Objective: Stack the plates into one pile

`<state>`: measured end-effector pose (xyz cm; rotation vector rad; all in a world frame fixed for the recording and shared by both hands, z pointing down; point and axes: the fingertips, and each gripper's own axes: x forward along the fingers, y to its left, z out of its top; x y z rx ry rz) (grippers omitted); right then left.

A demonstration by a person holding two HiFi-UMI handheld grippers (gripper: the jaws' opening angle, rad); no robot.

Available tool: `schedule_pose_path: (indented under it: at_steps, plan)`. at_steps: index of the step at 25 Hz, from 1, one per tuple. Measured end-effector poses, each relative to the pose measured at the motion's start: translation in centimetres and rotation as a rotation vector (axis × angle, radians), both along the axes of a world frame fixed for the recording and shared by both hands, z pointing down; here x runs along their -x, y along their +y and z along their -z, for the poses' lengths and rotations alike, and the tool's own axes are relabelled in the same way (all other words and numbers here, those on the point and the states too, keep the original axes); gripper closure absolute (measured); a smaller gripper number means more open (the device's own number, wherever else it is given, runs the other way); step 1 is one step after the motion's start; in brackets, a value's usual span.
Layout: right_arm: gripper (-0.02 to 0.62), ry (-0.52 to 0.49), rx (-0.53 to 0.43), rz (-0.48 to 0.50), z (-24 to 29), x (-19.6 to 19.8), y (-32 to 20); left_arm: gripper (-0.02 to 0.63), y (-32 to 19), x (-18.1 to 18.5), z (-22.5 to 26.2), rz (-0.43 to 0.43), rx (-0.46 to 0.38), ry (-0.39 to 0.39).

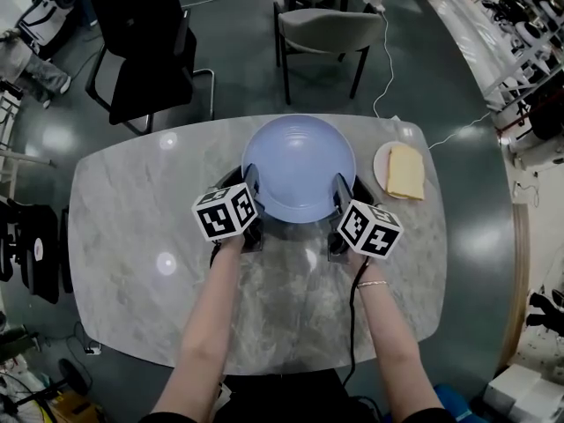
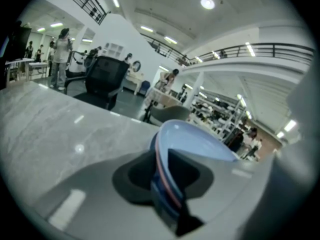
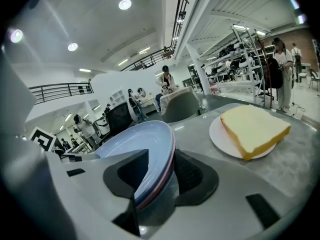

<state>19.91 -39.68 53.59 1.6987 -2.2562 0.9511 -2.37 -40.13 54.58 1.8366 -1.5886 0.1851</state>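
Plates (image 1: 300,167): stacked, over the far middle of the table (image 1: 132,236). Left gripper (image 1: 253,186) and right gripper (image 1: 340,192) clamp opposite rims, jaws part-closed. Judged rigid, weighty, glazed-slick, breakable; opposite-rim holds suit if kept level.

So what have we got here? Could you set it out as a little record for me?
surface: marble table
main item: plate stack, light blue on top, a pink edge showing beneath
left gripper: closed on the stack's left rim
right gripper: closed on the stack's right rim
stack lifted or resting: cannot tell
also on table: small white plate, right of the stack, apart from it
on that plate: yellow slice
behind table: black chair, grey chair
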Motion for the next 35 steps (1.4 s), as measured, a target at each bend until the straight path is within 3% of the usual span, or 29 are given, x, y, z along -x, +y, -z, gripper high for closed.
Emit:
schedule_pose_path:
  at_steps: [8, 21, 35]
  plan:
    - [0.454, 0.026, -0.001, 0.001, -0.9, 0.0, -0.5, 0.506, -0.7, -0.1, -0.2, -0.053, 0.003, -0.121]
    - [0.454, 0.088, -0.059, 0.013, 0.8, -0.4, -0.1, 0.479, -0.2, 0.7, 0.0, -0.071, 0.012, -0.166]
    - [0.456, 0.146, -0.220, 0.087, 6.9, 2.0, 3.8, 0.514, 3.4, 1.4, 6.2, -0.089, -0.139, -0.204]
